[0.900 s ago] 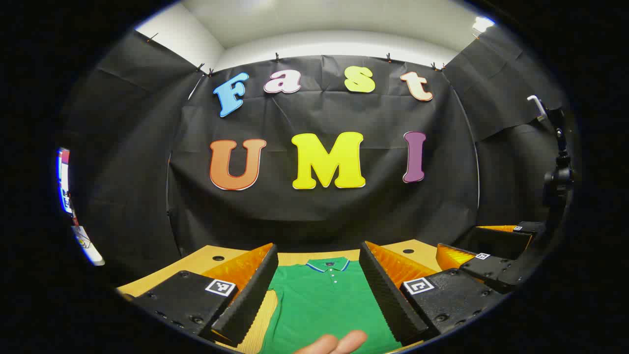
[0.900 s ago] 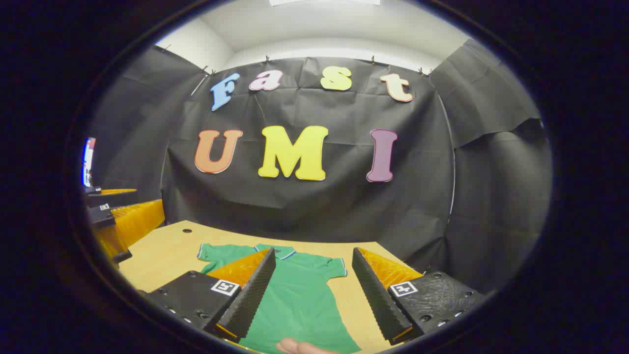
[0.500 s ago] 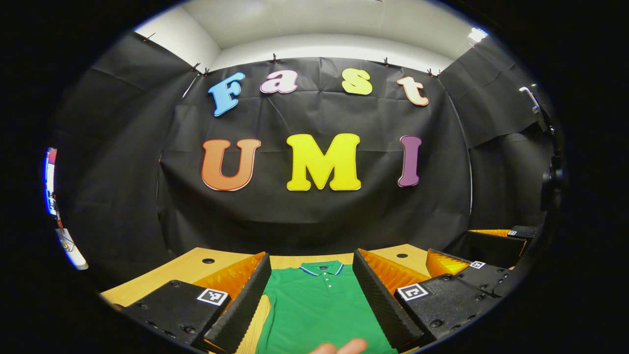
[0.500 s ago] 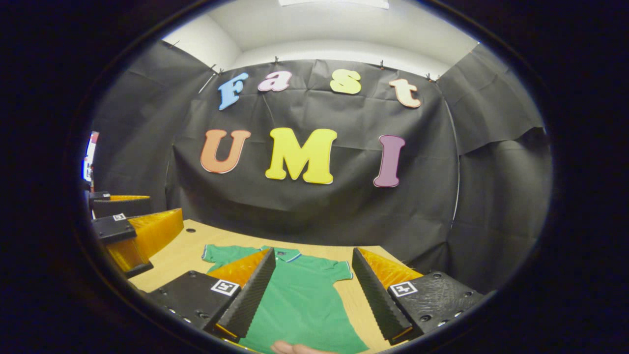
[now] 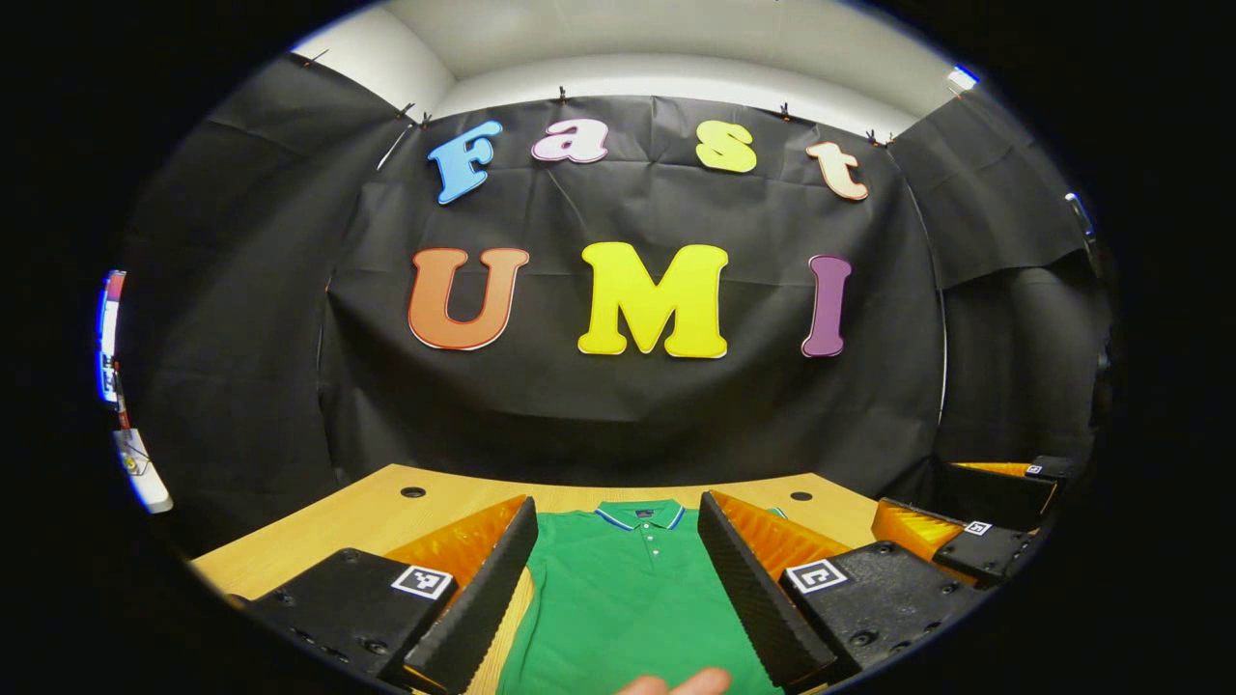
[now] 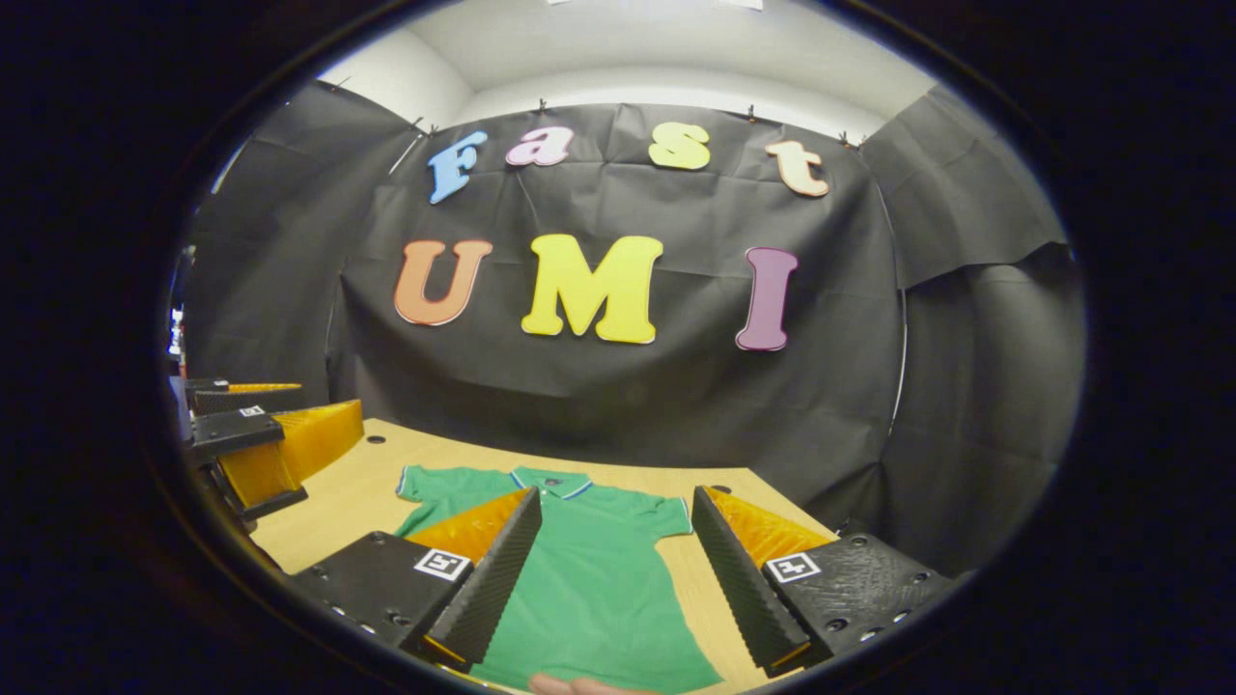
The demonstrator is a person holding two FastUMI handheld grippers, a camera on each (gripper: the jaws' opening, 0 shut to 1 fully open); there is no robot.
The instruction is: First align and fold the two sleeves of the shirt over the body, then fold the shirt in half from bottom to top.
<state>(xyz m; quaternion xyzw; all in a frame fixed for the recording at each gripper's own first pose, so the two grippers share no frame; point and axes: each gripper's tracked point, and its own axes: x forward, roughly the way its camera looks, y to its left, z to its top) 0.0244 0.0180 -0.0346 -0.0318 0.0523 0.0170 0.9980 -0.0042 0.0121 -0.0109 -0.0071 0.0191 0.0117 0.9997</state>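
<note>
— Black cloth hangs behind a pale wooden table, with a white wall and ceiling above it. What sits at the far left?

— In the right gripper view, the left gripper hangs over the table's left edge, above the wood and clear of the cloth. In its own view, the left gripper has its two fingers spread wide with nothing between them but the garment lying farther off.

— And the garment?

— A green polo shirt lies flat on the table, collar toward the back wall, buttons up. In the right gripper view the shirt shows both short sleeves spread out to the sides, not yet folded over the body; the left sleeve lies flat on the wood and the right sleeve lies likewise.

— Anything touching it?

— Fingertips of a hand show at the bottom edge of the left gripper view, over the shirt's lower part; I cannot tell whether they press on it.

— Further right?

— The right gripper is also wide apart, empty, held above the shirt. In the left gripper view that right gripper sits at the far right, near the table's right edge; two small round holes mark the tabletop near the back.
</note>
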